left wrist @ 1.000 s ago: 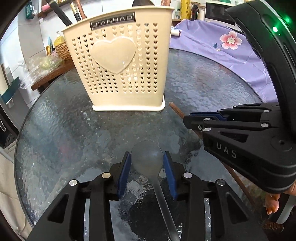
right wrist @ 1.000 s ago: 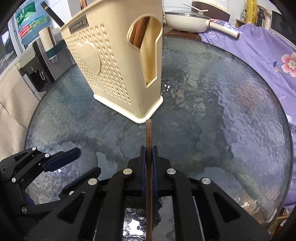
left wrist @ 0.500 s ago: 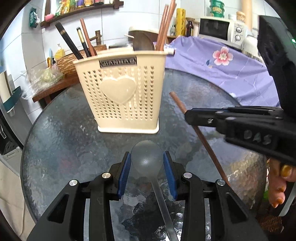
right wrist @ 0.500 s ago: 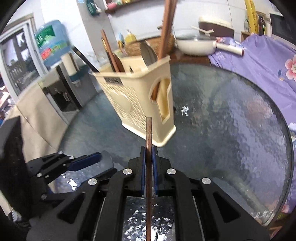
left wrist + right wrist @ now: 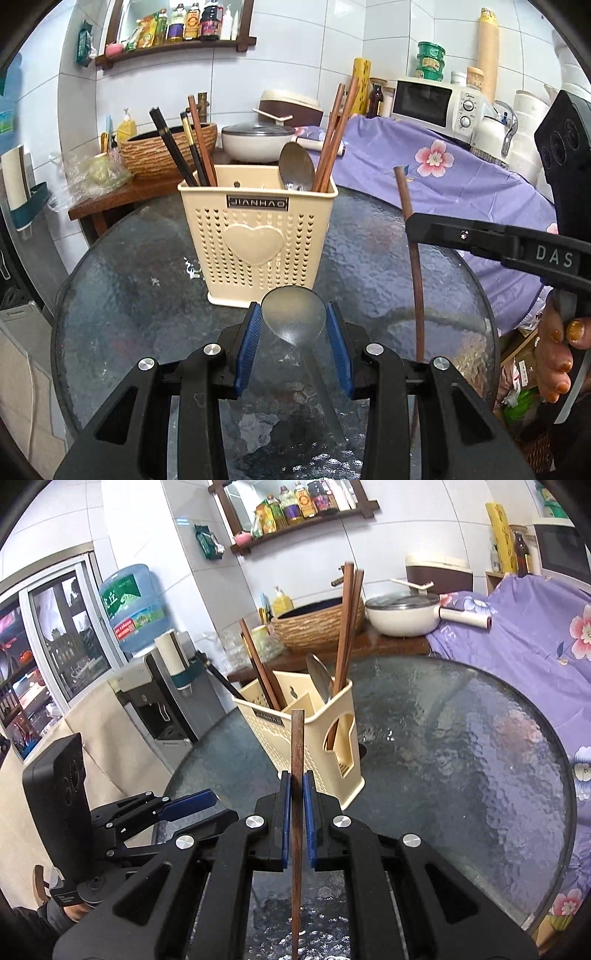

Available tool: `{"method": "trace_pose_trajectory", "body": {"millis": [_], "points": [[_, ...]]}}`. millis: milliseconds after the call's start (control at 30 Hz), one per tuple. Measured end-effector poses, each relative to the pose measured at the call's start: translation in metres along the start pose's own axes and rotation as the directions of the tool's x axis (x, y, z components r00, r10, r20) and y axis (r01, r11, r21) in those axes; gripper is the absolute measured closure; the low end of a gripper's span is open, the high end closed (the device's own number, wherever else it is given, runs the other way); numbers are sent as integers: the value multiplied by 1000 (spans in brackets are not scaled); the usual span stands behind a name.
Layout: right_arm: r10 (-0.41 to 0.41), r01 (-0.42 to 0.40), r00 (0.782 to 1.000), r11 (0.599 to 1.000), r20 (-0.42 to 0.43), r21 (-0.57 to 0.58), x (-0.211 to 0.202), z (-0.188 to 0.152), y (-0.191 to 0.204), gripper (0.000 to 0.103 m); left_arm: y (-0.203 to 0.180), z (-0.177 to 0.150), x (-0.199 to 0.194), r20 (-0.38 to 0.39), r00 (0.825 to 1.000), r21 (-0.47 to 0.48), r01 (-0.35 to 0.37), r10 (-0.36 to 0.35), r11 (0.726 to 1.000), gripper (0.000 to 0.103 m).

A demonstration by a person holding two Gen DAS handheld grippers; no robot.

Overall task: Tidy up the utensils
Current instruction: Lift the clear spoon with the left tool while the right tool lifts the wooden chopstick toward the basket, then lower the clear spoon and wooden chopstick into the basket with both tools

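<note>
A metal spoon (image 5: 293,317) sits bowl-forward between the blue pads of the left gripper (image 5: 294,332), which is clamped on the sides of its bowl above the glass table (image 5: 129,295). The right gripper (image 5: 294,812) is closed tight on a brown wooden chopstick (image 5: 296,775) that points ahead. Beyond both, the cream perforated utensil holder (image 5: 255,236) stands upright on the table, with dark and brown chopsticks and another spoon (image 5: 295,166) in its compartments.
</note>
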State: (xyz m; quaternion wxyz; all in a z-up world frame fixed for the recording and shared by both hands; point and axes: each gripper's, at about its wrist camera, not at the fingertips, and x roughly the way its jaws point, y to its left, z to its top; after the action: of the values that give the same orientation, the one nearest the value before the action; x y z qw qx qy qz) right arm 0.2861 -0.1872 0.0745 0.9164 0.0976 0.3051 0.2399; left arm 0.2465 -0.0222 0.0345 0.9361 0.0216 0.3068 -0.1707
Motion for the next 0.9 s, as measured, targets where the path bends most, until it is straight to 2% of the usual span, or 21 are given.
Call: {"method": "trace_pose_trajectory", "body": {"millis": [400, 633, 900], "points": [[20, -18, 998, 999, 55, -28, -24, 23, 13, 95, -5, 16, -26, 70, 998, 47, -13, 10, 999, 68], [9, 1, 995, 995, 99, -100, -39, 48, 31, 95, 4, 45, -52, 139, 990, 52, -30, 22, 998, 68], [24, -7, 994, 988, 109, -153, -45, 85, 49, 96, 15, 85, -70, 212, 976, 37, -52, 43, 998, 68]]}}
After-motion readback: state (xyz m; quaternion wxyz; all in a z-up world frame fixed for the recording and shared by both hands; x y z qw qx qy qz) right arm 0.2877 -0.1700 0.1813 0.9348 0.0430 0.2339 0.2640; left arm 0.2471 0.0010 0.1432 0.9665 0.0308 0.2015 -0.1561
